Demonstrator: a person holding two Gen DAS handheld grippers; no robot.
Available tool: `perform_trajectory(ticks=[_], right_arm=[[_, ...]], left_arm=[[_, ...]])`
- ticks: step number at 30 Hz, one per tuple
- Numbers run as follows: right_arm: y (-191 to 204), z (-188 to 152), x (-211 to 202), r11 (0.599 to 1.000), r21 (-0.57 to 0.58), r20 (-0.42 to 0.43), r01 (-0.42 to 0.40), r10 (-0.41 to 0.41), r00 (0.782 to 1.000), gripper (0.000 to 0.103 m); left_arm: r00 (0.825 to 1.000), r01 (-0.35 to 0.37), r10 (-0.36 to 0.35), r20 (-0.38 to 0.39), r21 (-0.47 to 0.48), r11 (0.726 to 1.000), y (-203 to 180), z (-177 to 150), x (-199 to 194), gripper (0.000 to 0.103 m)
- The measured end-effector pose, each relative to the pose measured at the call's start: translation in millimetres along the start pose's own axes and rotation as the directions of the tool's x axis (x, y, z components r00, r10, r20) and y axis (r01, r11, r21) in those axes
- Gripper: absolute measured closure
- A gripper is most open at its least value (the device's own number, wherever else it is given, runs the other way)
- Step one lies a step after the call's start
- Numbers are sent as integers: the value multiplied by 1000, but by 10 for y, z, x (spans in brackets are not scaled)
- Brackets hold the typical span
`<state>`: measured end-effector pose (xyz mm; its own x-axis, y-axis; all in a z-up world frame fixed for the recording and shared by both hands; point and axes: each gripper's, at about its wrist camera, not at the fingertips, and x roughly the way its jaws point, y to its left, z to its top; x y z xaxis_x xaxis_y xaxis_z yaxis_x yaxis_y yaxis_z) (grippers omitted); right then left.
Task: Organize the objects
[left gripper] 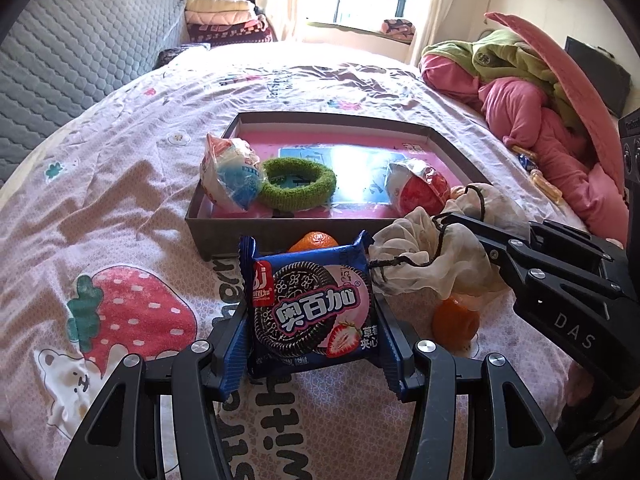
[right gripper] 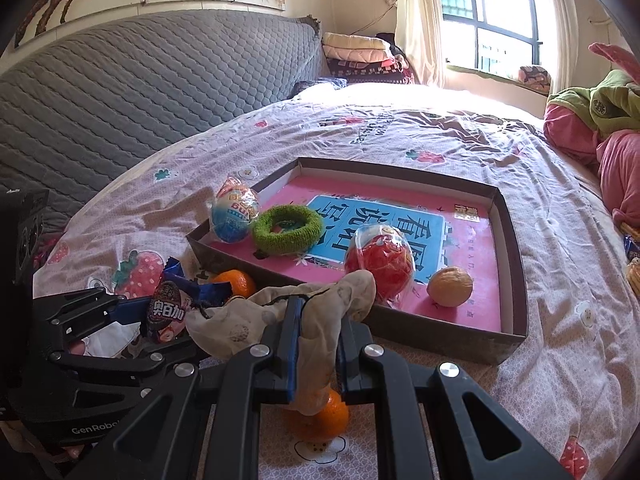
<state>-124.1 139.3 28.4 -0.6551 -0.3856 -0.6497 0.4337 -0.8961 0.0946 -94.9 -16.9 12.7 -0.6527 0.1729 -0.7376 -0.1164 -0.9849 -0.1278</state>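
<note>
- Your left gripper (left gripper: 311, 320) holds a blue packet of strawberry sandwich cookies (left gripper: 310, 312) upright between its pads, one crimped end pressed against each finger, above the strawberry-print bed sheet (left gripper: 120, 200).
- Your right gripper (right gripper: 316, 356) is clamped tight on the cloth of a pale drawstring pouch (right gripper: 320, 300); the fabric bunches up over the fingertips and droops down between them.
- Hidden: the pouch covers the top of the mandarin (right gripper: 320, 420) lying under the right gripper, so you cannot tell whether cloth and fruit touch. Whether anything is inside the pouch is not visible.
- A second mandarin (left gripper: 314, 240) is half hidden behind the cookie packet in the left wrist view, just in front of the near wall of the shallow cardboard box (left gripper: 460, 152).
- The walnut (right gripper: 450, 286) inside the box shows only from the right wrist view; from the left, the pouch blocks it.
- Cut off: a small wrapped item at the right edge of the bed is too cropped to name.
- In the box: a blue wrapped toy egg (left gripper: 232, 180) at the near left corner, touching a green terry hair scrunchie (left gripper: 296, 184); a red wrapped toy egg (left gripper: 418, 190) near the right, just behind the pouch.
- The cookie packet sits just beside the pouch's mouth, on its left, and in front of the box.
</note>
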Motion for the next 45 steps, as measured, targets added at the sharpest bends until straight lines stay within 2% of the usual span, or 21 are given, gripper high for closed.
perform_trajectory(ticks=[3,8,21,37,45], right_arm=[[-18,19,-49,1000,6,25,0,0,1000,88],[-51,49,-101,1000,10,52,2,-2,999,88],[-159,120,-294,998,53,152,23,-31,988,88],[-226,135,-341,995,98,171,31,-47,984,88],[-235,174,-363,993,95,190,63,-81,979,88]], left_arm=[[1000,3,-3,15,-3,1000,3,21,-25,46],[996,-4,0,85,37,999,-82,54,-137,46],[990,-12,7,138,37,999,-139,156,-205,46],[986,-26,22,164,21,999,-213,316,-134,46],[983,-29,26,180,16,999,-265,409,-94,46]])
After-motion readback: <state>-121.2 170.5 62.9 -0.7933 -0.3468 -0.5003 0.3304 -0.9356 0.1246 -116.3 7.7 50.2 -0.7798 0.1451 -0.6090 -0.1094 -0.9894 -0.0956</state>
